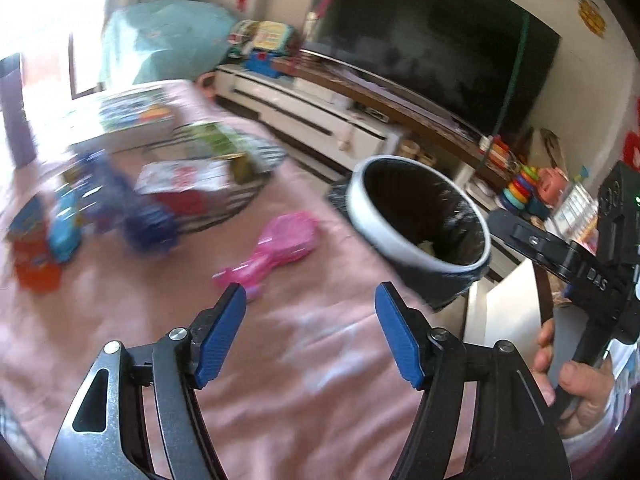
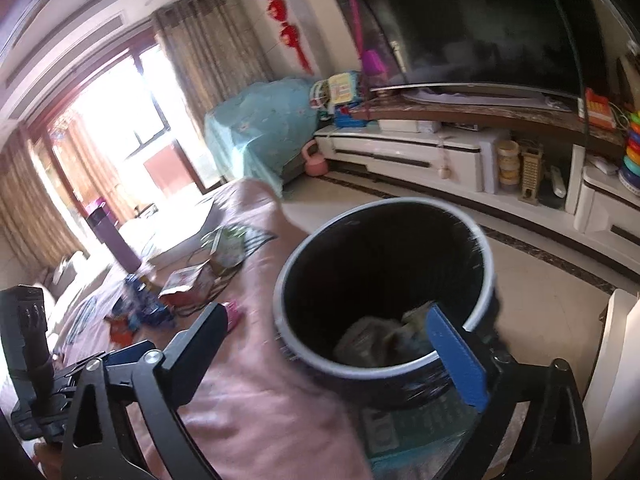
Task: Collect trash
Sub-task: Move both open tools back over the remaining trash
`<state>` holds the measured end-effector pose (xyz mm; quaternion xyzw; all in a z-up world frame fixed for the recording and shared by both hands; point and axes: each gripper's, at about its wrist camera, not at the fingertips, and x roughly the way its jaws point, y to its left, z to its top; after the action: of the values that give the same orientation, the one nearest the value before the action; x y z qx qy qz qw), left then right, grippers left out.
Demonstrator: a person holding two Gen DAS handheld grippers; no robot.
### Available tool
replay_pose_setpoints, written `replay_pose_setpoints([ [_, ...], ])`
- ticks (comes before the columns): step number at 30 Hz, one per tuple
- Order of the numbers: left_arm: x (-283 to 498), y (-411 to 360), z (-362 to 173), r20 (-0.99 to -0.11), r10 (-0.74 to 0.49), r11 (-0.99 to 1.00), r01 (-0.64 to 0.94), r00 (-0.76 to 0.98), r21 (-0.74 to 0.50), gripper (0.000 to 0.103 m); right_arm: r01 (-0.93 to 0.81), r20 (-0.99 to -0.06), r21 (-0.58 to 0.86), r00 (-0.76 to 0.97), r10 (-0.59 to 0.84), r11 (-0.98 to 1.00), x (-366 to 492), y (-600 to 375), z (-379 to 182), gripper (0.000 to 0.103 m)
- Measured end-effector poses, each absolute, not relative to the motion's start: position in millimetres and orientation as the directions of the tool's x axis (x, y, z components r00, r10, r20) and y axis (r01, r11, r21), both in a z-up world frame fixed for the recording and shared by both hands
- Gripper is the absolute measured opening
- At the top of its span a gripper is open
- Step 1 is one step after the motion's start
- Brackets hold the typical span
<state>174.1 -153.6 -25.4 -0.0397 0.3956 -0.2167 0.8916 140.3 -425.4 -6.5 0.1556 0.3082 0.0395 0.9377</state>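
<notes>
A black trash bin (image 2: pixel 384 280) with a white rim and a black liner stands beside the pink-covered table; crumpled trash (image 2: pixel 380 340) lies inside. It also shows in the left wrist view (image 1: pixel 420 216). My right gripper (image 2: pixel 340 340) is open and empty, its fingers spread over the bin's near rim. My left gripper (image 1: pixel 310 328) is open and empty above the pink cloth (image 1: pixel 280 360). Wrappers and packets (image 1: pixel 180 176) lie blurred at the table's far left.
A pink toy (image 1: pixel 276 248) lies on the cloth ahead of the left gripper. Blue and orange toys (image 1: pixel 60 236) and books (image 1: pixel 132 116) crowd the far left. A white TV stand (image 2: pixel 420 152) with a large TV (image 2: pixel 480 20) lines the wall behind.
</notes>
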Motion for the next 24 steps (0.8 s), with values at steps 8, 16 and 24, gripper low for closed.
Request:
replay_pose_setpoints([
  [8, 157, -72, -23, -0.678, -0.326, 0.945, 0.2, 0.659, -0.26, 0.068, -0.03, -0.61, 0.277, 0.767, 0.199, 0.961, 139, -359, -11, 0.103],
  [16, 148, -11, -32, -0.69, -0.243, 0.962, 0.081, 0.682, -0.26, 0.068, -0.169, -0.625, 0.27, 0.718, 0.306, 0.948, 144, -296, -21, 0.102],
  [24, 152, 33, -41, -0.706, -0.188, 0.963, -0.011, 0.683, -0.268, 0.068, -0.282, -0.568, 0.224, 0.74, 0.36, 0.933, 152, -250, -17, 0.102],
])
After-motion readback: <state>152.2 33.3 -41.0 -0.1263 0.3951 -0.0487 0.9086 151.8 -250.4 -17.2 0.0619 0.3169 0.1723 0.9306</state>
